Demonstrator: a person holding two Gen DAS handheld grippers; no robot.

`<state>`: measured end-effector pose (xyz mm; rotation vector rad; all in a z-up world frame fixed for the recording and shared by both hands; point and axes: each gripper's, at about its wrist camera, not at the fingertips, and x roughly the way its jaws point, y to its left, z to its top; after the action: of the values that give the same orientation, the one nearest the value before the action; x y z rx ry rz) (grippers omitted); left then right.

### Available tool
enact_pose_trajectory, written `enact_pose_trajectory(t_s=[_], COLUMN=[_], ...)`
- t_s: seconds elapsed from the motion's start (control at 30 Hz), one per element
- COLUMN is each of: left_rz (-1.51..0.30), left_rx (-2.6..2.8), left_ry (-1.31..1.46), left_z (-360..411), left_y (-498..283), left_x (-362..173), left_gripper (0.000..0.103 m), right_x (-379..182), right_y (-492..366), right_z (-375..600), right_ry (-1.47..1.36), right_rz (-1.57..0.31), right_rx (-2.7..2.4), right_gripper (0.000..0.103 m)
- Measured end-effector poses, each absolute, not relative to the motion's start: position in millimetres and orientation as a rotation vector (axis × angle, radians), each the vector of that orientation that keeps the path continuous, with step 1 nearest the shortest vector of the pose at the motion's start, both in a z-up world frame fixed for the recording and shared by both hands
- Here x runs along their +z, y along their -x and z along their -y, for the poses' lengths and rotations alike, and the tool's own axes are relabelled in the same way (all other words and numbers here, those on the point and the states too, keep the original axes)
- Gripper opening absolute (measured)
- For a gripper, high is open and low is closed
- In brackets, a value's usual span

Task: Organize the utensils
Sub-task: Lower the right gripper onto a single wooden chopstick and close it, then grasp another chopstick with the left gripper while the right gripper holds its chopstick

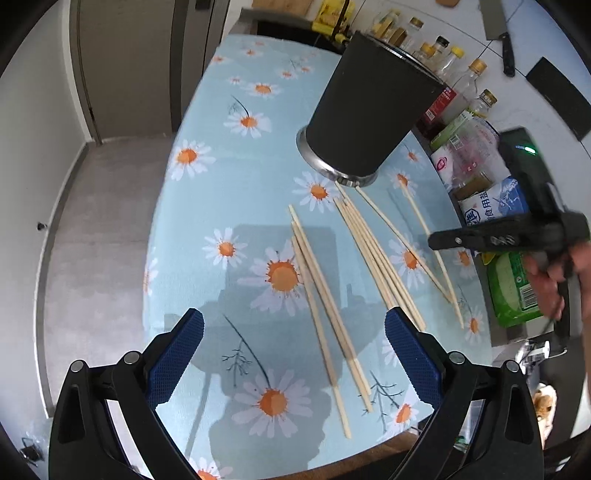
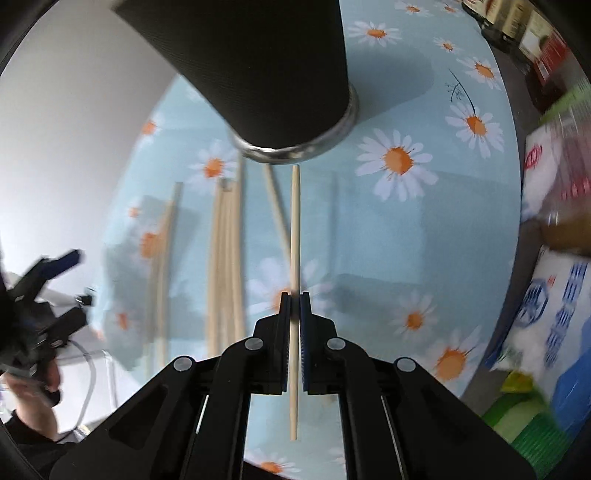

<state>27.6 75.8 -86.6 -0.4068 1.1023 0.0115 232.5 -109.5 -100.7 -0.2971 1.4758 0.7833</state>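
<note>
Several wooden chopsticks (image 1: 373, 254) lie loose on the daisy-print tablecloth (image 1: 229, 177), in front of a tall black utensil holder (image 1: 369, 110) with a metal base. My left gripper (image 1: 293, 354) is open and empty, hovering over the near end of the chopsticks. My right gripper (image 2: 294, 299) is shut on one chopstick (image 2: 294, 221), held above the cloth and pointing at the holder's base (image 2: 295, 147). The right gripper also shows in the left wrist view (image 1: 436, 240) at the right. The other chopsticks (image 2: 225, 258) lie to its left.
Bottles, jars and food packets (image 1: 469, 147) crowd the counter right of the table. A knife (image 1: 502, 33) hangs on the wall behind. The table's left edge drops to a grey floor (image 1: 103, 240). Packets (image 2: 554, 295) sit close on the right.
</note>
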Motion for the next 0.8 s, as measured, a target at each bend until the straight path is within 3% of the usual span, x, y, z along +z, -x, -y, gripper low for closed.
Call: enact_pose_trajectory(t_s=[0.1, 0.17, 0.23, 0.43, 0.57, 0.8], left_rz=[-1.162, -1.192, -1.22, -1.329, -1.397, -1.458], left_rx=[0.063, 0.054, 0.067, 0.017, 0.043, 0.109], left_ry=[0.505, 0.584, 0.604, 0.509, 0.455, 0.4], left_z=[-87, -92, -92, -66, -57, -49], left_y=[-34, -38, -44, -65, -75, -81], left_x=[-93, -97, -100, -109, -118, -128], left_gripper=[0.082, 0.065, 0.059, 0.055, 0.038, 0.032], right_x=[-87, -76, -67, -63, -58, -49], right_y=[-226, -220, -211, -183, -177, -171], right_z=[123, 132, 140, 159, 168, 183], right_ry=[0.234, 0.192, 0.133, 0.02, -0.041, -0.092], right_rz=[-1.459, -1.429, -1.42, -1.389, -1.372, -1.351], right_rx=[0.803, 0.83, 0.866, 0.908, 0.952, 0.991], right_gripper=[0.006, 0.006, 0.006, 0.006, 0.006, 0.006])
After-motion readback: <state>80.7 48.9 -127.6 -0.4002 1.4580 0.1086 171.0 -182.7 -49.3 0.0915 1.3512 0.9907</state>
